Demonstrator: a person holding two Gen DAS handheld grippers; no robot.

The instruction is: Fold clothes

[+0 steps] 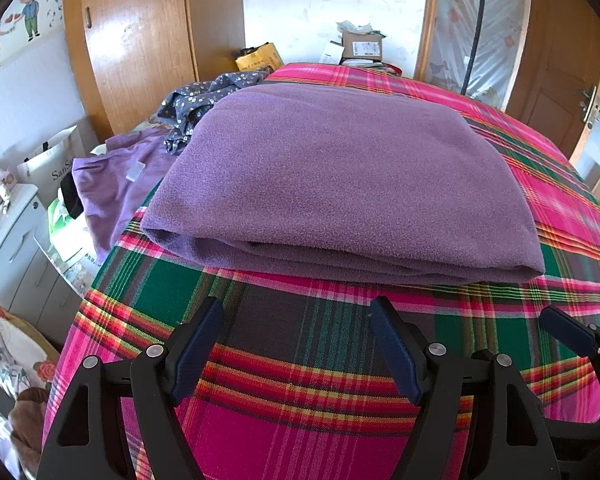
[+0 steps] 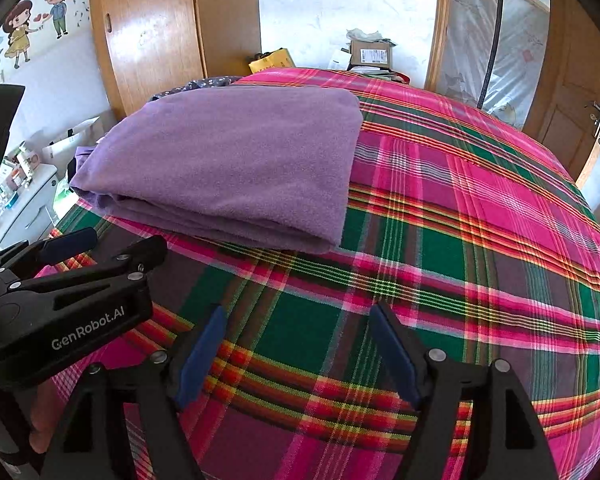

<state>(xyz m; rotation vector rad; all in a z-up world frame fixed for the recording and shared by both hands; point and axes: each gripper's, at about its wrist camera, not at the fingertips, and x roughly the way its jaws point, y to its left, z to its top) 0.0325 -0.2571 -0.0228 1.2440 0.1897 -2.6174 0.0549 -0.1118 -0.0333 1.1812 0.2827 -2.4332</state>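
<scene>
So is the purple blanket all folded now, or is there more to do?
The purple fleece looks done: it lies in a neat folded stack on the plaid bed cover. Both grippers, left and right, are open and empty. Left over: a lilac garment and a floral one, both crumpled.

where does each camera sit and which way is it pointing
Left wrist: sits on the left tongs, looking forward over the plaid bed cover at the folded purple fleece straight ahead; its own open blue-padded fingers show, with the right tongs' tip at the right edge.
Right wrist: sits on the right tongs, facing the same way but further right, the fleece ahead-left; its open fingers, the left tongs and a bit of hand show.
Shared: fleece, bed cover, wardrobe, door.
</scene>
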